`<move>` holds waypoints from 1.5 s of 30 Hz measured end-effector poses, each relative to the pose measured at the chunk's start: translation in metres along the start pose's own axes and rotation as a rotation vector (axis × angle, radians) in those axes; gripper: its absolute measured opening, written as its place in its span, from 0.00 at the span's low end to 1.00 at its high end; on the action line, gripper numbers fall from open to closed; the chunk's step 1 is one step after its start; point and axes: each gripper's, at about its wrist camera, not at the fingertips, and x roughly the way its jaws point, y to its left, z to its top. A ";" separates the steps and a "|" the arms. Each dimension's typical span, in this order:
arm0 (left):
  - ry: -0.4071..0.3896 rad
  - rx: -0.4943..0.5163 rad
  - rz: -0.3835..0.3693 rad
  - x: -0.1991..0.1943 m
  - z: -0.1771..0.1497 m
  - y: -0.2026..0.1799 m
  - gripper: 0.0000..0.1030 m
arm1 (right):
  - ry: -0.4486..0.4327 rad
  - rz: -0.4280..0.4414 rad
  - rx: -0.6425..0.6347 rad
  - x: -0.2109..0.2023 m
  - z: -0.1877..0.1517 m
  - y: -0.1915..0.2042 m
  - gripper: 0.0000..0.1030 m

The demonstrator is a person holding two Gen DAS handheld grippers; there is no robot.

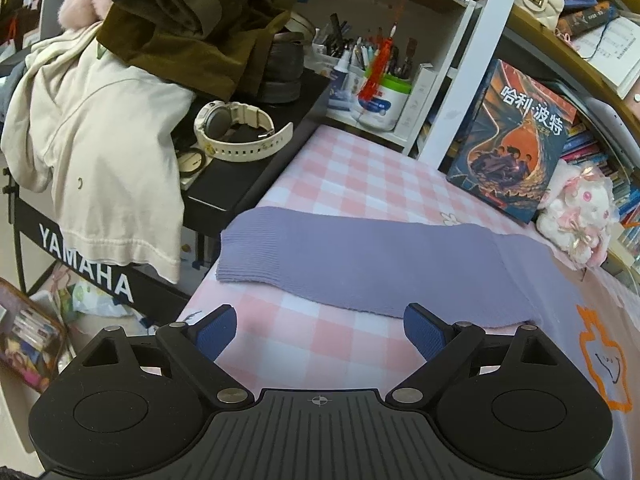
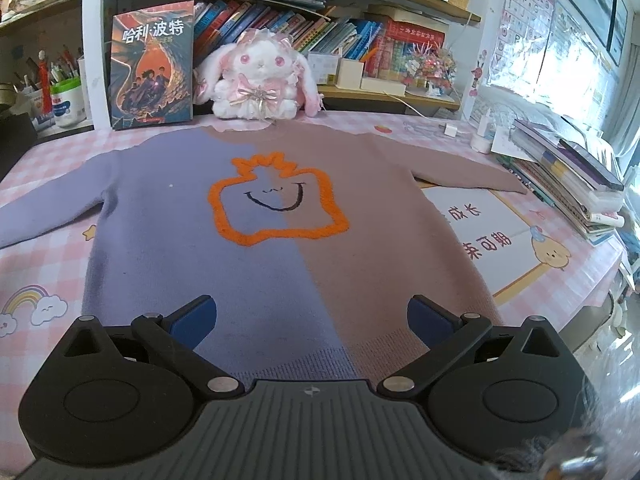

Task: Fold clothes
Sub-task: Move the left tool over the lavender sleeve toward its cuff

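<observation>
Book (image 2: 152, 68) and plush rabbit (image 2: 260, 76) just behind spread sweater (image 2: 256, 248)

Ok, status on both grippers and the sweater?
Left gripper open, facing purple sleeve. Right gripper open over hem. Sweater flat, unfolded. Nothing in the way.

"YAMAHA" on the black keyboard (image 1: 86, 264), "哈利·波特" on the book (image 2: 152, 76), "成长" on the mat (image 2: 500, 240)
</observation>
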 end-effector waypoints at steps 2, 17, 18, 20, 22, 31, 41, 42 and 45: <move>0.000 -0.001 0.002 0.000 0.000 0.000 0.90 | 0.001 0.001 0.000 0.001 0.000 0.000 1.00; -0.002 -0.044 0.027 0.002 0.001 0.009 0.90 | 0.011 0.009 -0.004 0.004 0.000 0.002 1.00; 0.002 -0.051 0.021 0.003 0.001 0.010 0.90 | 0.011 0.008 -0.004 0.004 -0.001 0.002 1.00; 0.011 -0.077 0.011 0.005 0.001 0.012 0.90 | 0.011 0.004 -0.001 0.004 -0.001 0.001 1.00; 0.022 -0.107 0.004 0.008 0.001 0.015 0.90 | 0.011 0.000 0.001 0.004 -0.001 0.000 1.00; 0.024 -0.127 -0.015 0.014 0.001 0.011 0.90 | 0.015 -0.024 0.016 0.003 -0.002 -0.008 1.00; -0.004 -0.197 -0.045 0.023 0.008 0.015 0.89 | 0.023 -0.046 0.029 0.002 -0.005 -0.015 1.00; -0.006 -0.209 -0.047 0.023 0.009 0.016 0.89 | 0.024 -0.049 0.031 0.002 -0.005 -0.016 1.00; -0.010 -0.218 -0.048 0.024 0.010 0.017 0.89 | 0.027 -0.054 0.034 0.001 -0.007 -0.019 1.00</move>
